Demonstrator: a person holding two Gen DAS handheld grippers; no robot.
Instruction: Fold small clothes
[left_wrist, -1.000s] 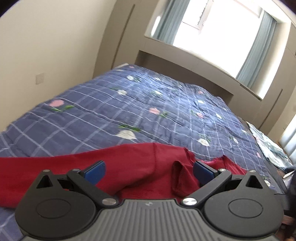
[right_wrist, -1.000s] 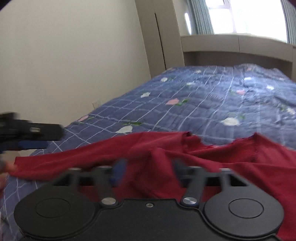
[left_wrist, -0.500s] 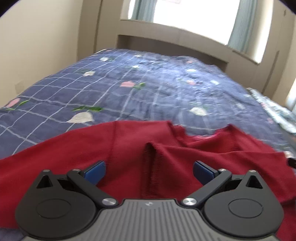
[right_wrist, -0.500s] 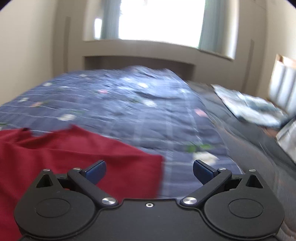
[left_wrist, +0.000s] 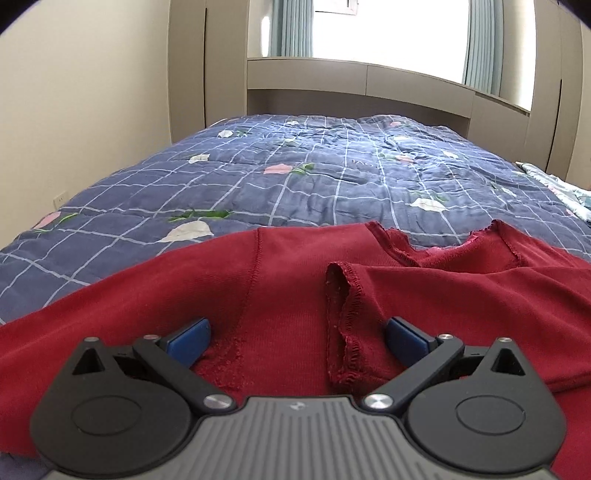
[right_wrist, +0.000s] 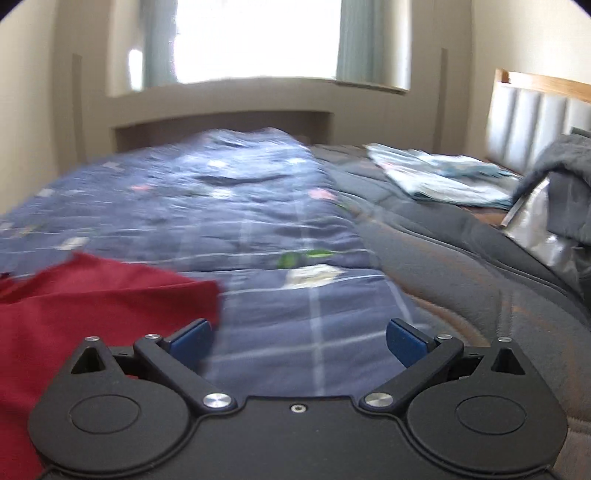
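Observation:
A dark red knit top (left_wrist: 280, 280) lies spread on a blue checked quilt (left_wrist: 314, 177). A sleeve is folded across its body, its cuff (left_wrist: 341, 317) between my left fingers. My left gripper (left_wrist: 295, 341) is open just above the top, holding nothing. In the right wrist view, the top's right edge (right_wrist: 92, 302) lies at the left. My right gripper (right_wrist: 297, 341) is open and empty over the bare quilt (right_wrist: 280, 236), its left fingertip (right_wrist: 192, 338) beside the top's corner.
A dark grey duvet (right_wrist: 461, 266) lies right of the quilt. Folded pale patterned cloth (right_wrist: 439, 177) and a grey garment (right_wrist: 561, 192) sit by the padded headboard (right_wrist: 532, 125). A wall (left_wrist: 74, 110) runs along the bed's left side, and a window ledge (left_wrist: 351, 77) stands at the far end.
My right gripper has swung right, from over the middle of the top to its right edge, and opened wide. My left gripper has turned right and now sits over the folded sleeve.

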